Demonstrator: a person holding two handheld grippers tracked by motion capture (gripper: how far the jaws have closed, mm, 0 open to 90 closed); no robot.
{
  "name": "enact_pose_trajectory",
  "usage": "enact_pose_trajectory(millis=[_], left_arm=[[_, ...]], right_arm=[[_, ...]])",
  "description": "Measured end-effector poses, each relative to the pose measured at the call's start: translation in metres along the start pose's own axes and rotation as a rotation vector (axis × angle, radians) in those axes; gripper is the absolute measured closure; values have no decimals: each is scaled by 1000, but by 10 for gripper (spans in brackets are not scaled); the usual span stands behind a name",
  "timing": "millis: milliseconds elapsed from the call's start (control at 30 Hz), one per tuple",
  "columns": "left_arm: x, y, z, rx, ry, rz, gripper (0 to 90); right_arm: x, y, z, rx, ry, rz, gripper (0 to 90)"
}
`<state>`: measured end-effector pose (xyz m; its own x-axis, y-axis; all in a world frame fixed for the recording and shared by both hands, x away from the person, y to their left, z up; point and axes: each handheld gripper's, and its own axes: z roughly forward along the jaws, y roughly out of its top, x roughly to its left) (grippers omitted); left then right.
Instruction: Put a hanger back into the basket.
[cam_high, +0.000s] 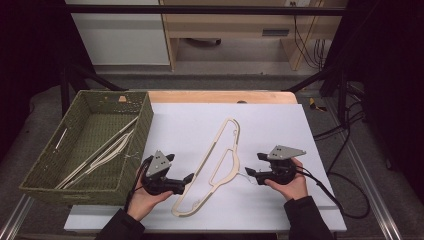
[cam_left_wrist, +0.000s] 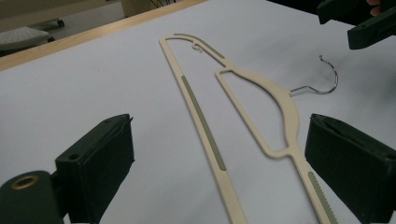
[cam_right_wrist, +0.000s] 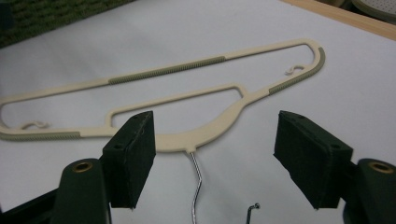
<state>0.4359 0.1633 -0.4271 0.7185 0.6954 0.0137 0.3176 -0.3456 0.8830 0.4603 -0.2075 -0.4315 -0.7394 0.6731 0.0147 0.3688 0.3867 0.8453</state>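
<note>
Hanger (cam_high: 215, 165) lies flat on the white board (cam_high: 280, 125), slanted, one end near the front edge, the other reaching toward the middle. Nothing holds it yet.

Left gripper (cam_high: 186, 181) sits low at the hanger's near-left side, jaws wide, pads clear. In the left gripper view the long bar and the shoulder arm run between the pads, so it looks lined up to pinch the frame near that end. Just beside, no contact that I can see.

Right gripper (cam_high: 252, 167) comes from the other side, at the neck. In the right gripper view the wire hook (cam_right_wrist: 198, 186) rises straight between the pads and the neck sits just ahead of the left pad. Jaws moderately open, nothing pinched. My read: it's going for the hook or neck, giving a two-point hold so the thin frame doesn't swing.

Basket (cam_high: 37, 177) stands at the left, touching the board's edge, with other hangers (cam_high: 102, 152) lying slanted inside. Likely destination, which explains the left hand being on that side.

Hanger look: cream plastic, thin flat frame, open triangle with a smaller inner cut-out. Grey-green ribbed grip strips on the bar and shoulders. Small notch hooks at both ends. Hook is thin bright metal, lying on the board.
</note>
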Motion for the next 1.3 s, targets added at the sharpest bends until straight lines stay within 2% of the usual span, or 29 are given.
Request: enact_pose_trajectory(millis=[133,233,300,400,600,733,867,1067,1300], left_arm=[[-1,-1,2,11,-1,9,79],[-1,-2,3,14,-3,8,79],[-1,-2,3,15,-6,7,79],[-2,-2,4,19,-8,9,80],[-4,-3,7,25,-12,11,81],[-4,-4,7,26,-14,10,82],[-5,-4,8,34,-14,15,83],[-6,-5,10,40,-19,23,83],[-6,-5,10,42,-21,24,86]], right_arm=[[3,-3,9,20,8,-12,359],[5,-8,20,69,7,-29,406],[6,-10,24,88,7,-32,419],[7,-14,32,102,6,-62,425],[9,-20,44,153,46,-64,504],[8,-21,47,189,64,-68,569],[7,-22,50,218,85,-50,641],[5,-22,52,233,65,-47,751],[4,-22,52,239,61,-54,832]])
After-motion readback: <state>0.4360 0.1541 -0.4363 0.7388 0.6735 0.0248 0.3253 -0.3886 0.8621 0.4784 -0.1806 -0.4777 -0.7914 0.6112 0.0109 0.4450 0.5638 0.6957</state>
